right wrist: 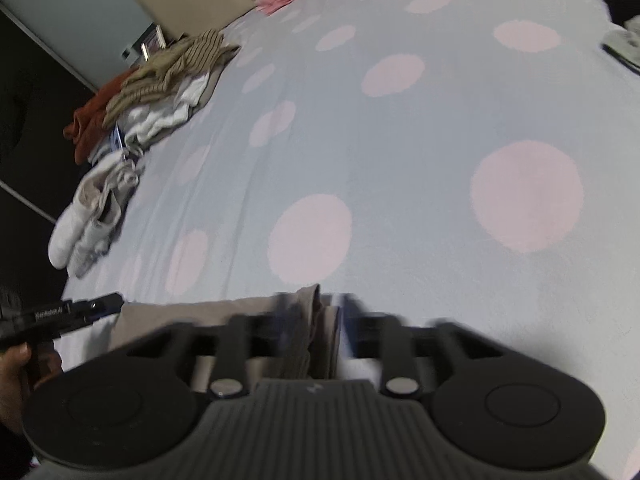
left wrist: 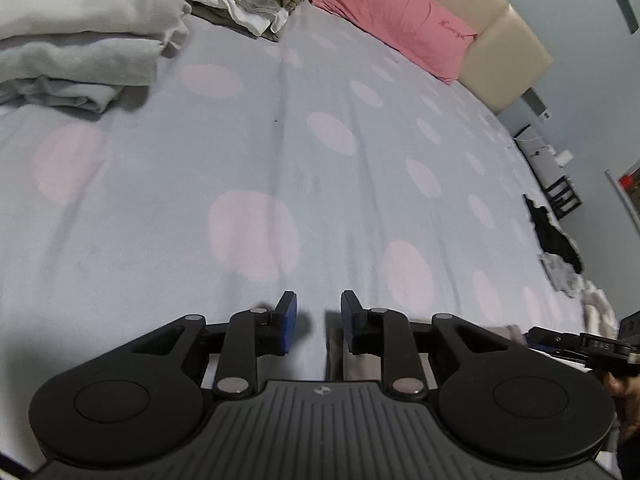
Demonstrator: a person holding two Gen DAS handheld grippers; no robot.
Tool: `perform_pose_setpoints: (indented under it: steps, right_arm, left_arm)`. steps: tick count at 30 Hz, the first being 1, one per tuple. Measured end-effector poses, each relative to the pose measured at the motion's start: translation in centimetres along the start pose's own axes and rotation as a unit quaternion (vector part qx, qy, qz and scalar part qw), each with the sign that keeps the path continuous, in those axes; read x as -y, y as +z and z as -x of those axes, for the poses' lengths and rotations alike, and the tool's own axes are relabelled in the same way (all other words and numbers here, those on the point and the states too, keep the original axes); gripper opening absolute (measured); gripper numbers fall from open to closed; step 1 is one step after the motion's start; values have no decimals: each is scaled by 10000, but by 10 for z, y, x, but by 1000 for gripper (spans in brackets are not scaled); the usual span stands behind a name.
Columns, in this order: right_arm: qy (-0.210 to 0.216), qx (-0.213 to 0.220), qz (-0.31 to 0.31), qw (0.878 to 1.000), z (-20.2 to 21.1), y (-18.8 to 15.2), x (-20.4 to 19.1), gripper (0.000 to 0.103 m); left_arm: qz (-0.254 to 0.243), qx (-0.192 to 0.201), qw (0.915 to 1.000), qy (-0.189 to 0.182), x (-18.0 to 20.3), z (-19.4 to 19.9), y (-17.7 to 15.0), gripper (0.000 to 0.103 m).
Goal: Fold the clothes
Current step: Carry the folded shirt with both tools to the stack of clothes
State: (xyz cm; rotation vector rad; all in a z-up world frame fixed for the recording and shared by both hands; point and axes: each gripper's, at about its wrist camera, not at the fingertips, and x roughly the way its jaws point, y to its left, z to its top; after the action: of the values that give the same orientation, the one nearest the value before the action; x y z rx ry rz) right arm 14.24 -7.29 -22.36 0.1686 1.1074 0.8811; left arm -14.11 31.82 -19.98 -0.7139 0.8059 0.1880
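On the near edge of the spotted bedsheet [left wrist: 280, 152] lies a folded beige garment [right wrist: 208, 316], and both grippers hang over it. From the left wrist view, the left gripper [left wrist: 318, 320] points down at the sheet with its blue pads [left wrist: 289, 322] parted by a modest gap; nothing sits between them, and the beige cloth shows just below and behind the right-hand finger, under the gripper's frame. Farther left on the bed a stack of folded pale clothes [left wrist: 80, 40] rests well apart from it. To the right, the right gripper [right wrist: 316, 320] is blurred in its own view; its fingers straddle a raised fold of the beige garment, which runs up between them, but whether the pads press on the cloth I cannot tell. At the far right of the left view, the right tool's tip [left wrist: 560, 338] lies just beside the cloth's end, and a dark garment [left wrist: 554, 236] sits well away near the bed's edge.
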Motion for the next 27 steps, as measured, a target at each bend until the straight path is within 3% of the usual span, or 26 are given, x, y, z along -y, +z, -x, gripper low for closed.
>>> perform_pose_setpoints:
  steps: [1, 3, 5, 7, 14, 22, 23, 24, 25, 26, 27]
  right_arm:
    - [66, -27, -25, 10000, 6, -1, 2, 47]
    - [212, -188, -145, 9995, 15, -4, 6, 50]
    - [373, -396, -283, 9981, 21, -10, 11, 58]
    - [481, -631, -413, 9960, 23, -18, 13, 65]
    - [653, -1072, -438, 9911, 15, -46, 4, 66]
    - [908, -1113, -584, 9879, -11, -52, -1, 69]
    - [939, -1125, -572, 9875, -14, -51, -2, 65]
    - [967, -1140, -552, 9872, -16, -50, -3, 56]
    - [928, -1167, -551, 9873, -19, -49, -3, 30]
    - [957, -1184, -633, 9863, -20, -48, -1, 20]
    - [1002, -1199, -731, 9850, -20, -47, 2, 19]
  left_arm:
    - [47, -104, 9998, -147, -2, 4, -2, 25]
    - [206, -355, 9981, -461, -4, 7, -8, 47]
    - [345, -499, 9967, -540, -5, 8, -17, 56]
    - [354, -652, 9957, -561, -4, 7, -26, 56]
    - [279, -1116, 9908, -712, 1, -11, -46, 56]
    - [550, -1117, 9884, -869, -5, -28, -44, 55]
    - [524, -1114, 9885, -877, -3, -30, -45, 54]
    - [511, -1163, 9878, -906, -1, -32, -44, 33]
    - [498, -1211, 9870, -935, 1, -33, -44, 15]
    - [517, -1252, 9860, -973, 2, -34, -44, 8]
    - [608, -1262, 9847, -1033, 0, -33, -44, 8]
